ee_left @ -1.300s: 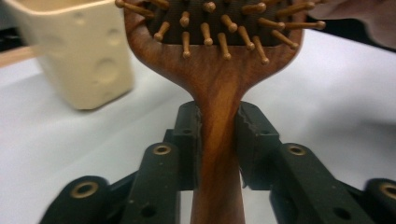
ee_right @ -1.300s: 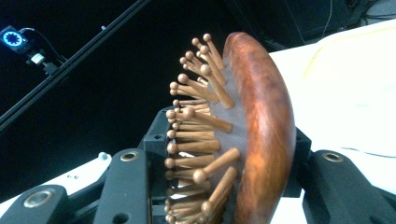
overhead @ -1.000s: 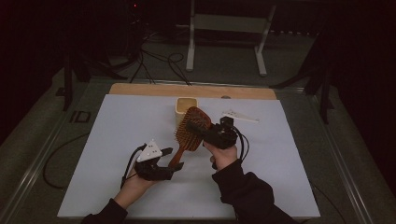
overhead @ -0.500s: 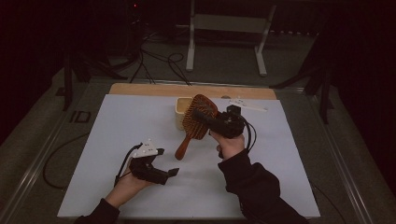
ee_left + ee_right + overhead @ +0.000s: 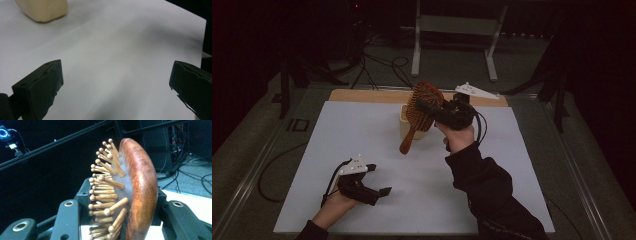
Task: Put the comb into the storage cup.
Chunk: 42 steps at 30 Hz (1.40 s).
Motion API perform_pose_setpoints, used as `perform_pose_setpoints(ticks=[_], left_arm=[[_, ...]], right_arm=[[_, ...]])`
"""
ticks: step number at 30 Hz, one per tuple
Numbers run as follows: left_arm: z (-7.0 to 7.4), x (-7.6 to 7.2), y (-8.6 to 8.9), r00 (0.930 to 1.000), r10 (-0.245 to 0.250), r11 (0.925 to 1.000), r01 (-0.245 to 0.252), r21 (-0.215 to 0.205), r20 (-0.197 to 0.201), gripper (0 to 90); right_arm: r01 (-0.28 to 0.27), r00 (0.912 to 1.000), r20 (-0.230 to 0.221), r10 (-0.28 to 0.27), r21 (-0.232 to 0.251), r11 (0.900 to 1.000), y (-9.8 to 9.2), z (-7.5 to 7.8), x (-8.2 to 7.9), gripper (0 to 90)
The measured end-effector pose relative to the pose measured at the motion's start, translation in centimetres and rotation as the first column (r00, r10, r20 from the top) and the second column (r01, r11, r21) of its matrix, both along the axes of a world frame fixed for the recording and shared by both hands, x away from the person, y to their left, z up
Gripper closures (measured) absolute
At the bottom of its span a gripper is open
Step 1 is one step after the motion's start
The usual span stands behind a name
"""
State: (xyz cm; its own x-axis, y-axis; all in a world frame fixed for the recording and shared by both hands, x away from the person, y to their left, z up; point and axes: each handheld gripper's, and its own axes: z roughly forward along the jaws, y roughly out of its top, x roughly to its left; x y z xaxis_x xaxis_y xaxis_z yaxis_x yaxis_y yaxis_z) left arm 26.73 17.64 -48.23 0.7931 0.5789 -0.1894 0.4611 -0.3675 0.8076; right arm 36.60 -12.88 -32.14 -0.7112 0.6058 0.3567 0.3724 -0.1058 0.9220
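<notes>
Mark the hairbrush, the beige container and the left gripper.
hairbrush [image 5: 426, 102], high view, bristle head.
beige container [image 5: 404, 125], high view, left wall.
left gripper [image 5: 379, 192], high view, between its open jaw tips.

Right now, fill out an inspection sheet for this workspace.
Surface: white sheet on the table, wooden strip along its far edge.
Job's things: wooden hairbrush lifted, handle hanging down; cream container behind it on the sheet.
Clutter: nothing seen.
Grippers: right gripper shut on the brush head, bristles against one jaw; left gripper low over the near sheet, jaws just opened wide, nothing between them.
Cables: one trails from each gripper; more lie on the floor beyond the table.
Surroundings: dark room, metal stand behind the table.
</notes>
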Motion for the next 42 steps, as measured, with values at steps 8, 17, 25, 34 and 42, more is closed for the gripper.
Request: perform_pose_setpoints(ticks=[8, 17, 25, 34, 42], left_arm=[[-0.6, -0.8, 1.8, 0.9994, 0.034, 0.9994, -0.034, 0.001, -0.002, 0.0], [-1.4, -2.0, 3.1, 0.9981, 0.055, 0.9982, -0.056, 0.023, 0.028, 0.0], [-1.7, -2.7, 3.7, 0.9961, 0.059, 0.9963, -0.063, 0.058, 0.065, 0.0], [-2.0, -2.9, 3.8, 0.9941, 0.064, 0.9952, -0.07, 0.068, 0.088, 0.0], [-2.0, -2.8, 4.1, 0.994, 0.071, 0.9959, -0.075, 0.05, 0.083, 0.0]], right_arm=[[0.014, 0.9996, 0.026, -0.014, -0.006, 1.0, 0.4, 1.9, 1.8, 51.7], [0.052, 0.997, 0.059, -0.051, -0.016, 0.999, 0.6, 4.1, 3.9, 51.7], [0.096, 0.9921, 0.083, -0.095, -0.015, 0.995, 0.8, 5.2, 5.8, 51.6], [0.136, 0.9884, 0.073, -0.133, -0.039, 0.99, 1.0, 3.8, 7.9, 51.6], [0.162, 0.9856, 0.066, -0.156, -0.108, 0.981, 2.3, 1.6, 9.8, 51.6]])
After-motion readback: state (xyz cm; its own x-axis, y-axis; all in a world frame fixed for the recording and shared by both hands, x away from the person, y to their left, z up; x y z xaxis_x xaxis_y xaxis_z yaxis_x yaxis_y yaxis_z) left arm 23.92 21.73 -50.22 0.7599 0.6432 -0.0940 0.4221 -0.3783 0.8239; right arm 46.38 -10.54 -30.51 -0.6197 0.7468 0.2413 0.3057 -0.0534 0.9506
